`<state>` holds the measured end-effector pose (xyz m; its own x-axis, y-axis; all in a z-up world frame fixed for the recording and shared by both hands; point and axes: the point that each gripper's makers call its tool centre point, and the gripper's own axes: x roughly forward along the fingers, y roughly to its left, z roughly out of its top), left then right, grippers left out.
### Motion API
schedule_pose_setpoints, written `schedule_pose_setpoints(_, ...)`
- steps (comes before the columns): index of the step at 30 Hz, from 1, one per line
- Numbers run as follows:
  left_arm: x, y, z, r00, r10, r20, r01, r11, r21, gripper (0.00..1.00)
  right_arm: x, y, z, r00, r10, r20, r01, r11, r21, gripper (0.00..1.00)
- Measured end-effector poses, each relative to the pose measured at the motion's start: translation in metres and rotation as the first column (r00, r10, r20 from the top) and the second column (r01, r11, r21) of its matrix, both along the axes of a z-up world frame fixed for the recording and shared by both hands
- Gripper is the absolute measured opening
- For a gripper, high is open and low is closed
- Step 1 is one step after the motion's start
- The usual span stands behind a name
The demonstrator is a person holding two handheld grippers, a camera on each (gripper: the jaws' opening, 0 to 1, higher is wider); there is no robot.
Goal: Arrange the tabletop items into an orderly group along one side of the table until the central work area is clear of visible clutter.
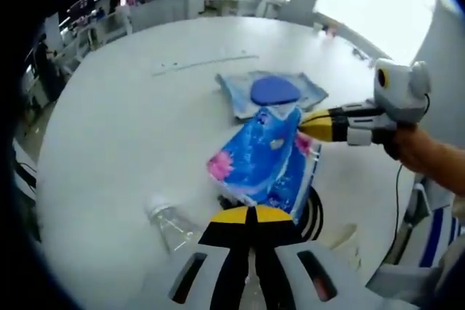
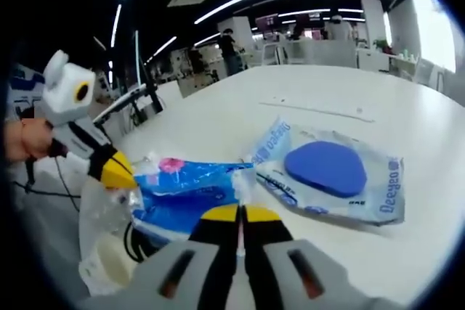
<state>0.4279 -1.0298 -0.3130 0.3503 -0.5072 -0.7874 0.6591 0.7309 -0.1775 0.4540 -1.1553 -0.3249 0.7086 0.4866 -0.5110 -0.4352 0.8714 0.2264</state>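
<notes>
Yellow-tipped jaws of the left gripper [image 1: 252, 215] rise from the bottom of the left gripper view, pressed together on the lower edge of a blue printed plastic bag [image 1: 263, 157] — a glossy packet with pink flower patches. Just beside the jaws on the left, a clear plastic bottle [image 1: 168, 226] lies on its side on the white table [image 1: 131, 114]. On their other side a black cable loop [image 1: 314, 215] curves out from under the bag.

Across the bag, the right gripper [image 1: 305, 125] comes in from the right with a hand [image 1: 418, 147] behind it; its yellow tips are closed on the bag's far upper edge, so the packet is stretched between the two tools.

In the right gripper view the same thing shows from the other end: the right gripper's jaws [image 2: 240, 217] meet on the blue bag [image 2: 185, 194], and the left gripper [image 2: 116, 170] grips the bag's opposite end at the left, above a crumpled clear plastic sheet [image 2: 102, 245].

Beyond the bag lies a flat clear pouch [image 2: 330, 179] with blue lettering, holding a rounded blue pad [image 2: 325, 168]; the pouch touches or slightly underlaps the bag's far end. Farther off, a thin pale strip [image 1: 207, 63] lies on the tabletop, well apart from everything else — and behind it, desks and bright windows.
</notes>
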Motion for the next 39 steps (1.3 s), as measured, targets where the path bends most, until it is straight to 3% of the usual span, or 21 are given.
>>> schedule_pose_setpoints(10,0.015,-0.018,0.029,0.998,-0.031,0.048,0.032,0.999,-0.028,0.00,0.003,-0.018,0.035,0.996,-0.065,0.061,0.064,0.998,0.024,0.00)
schedule_pose_setpoints(18,0.029,-0.044,0.057,0.993,-0.070,0.098,0.076,0.995,-0.062,0.00,0.003,-0.045,0.067,0.983,-0.142,0.119,0.138,0.990,0.039,0.00)
schedule_pose_setpoints(39,0.034,-0.113,0.089,0.970,-0.176,0.166,0.196,0.974,-0.112,0.00,-0.012,-0.112,0.106,0.943,-0.271,0.192,0.271,0.962,0.023,0.00)
